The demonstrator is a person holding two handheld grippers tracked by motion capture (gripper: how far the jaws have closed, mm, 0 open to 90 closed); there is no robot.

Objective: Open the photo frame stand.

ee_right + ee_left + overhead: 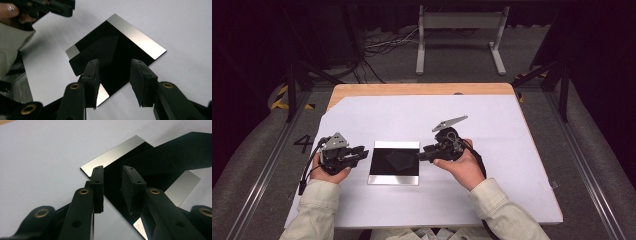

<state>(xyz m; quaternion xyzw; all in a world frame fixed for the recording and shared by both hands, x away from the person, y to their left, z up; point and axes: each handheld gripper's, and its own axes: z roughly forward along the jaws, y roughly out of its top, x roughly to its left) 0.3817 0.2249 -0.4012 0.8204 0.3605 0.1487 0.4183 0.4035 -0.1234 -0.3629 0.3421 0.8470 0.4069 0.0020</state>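
While both hand-held grippers — left hand-held gripper [361,151], right hand-held gripper [421,152] — stood open and empty beside the mirrored plate [394,162] lying flat mid-counter [492,150], we judged the step a release; next, retreat without nudging it.

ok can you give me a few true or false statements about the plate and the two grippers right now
1. The shiny square plate lies flat on the white sheet. True.
2. The left gripper is clamped on the plate. False: its jaws stand apart with nothing pressed between them, at the plate's left edge.
3. The right gripper sits at the plate's right edge. True.
4. A small dark piece lies on the plate. True.
5. The plate hangs over the table's front edge. False: it lies well inside the sheet.
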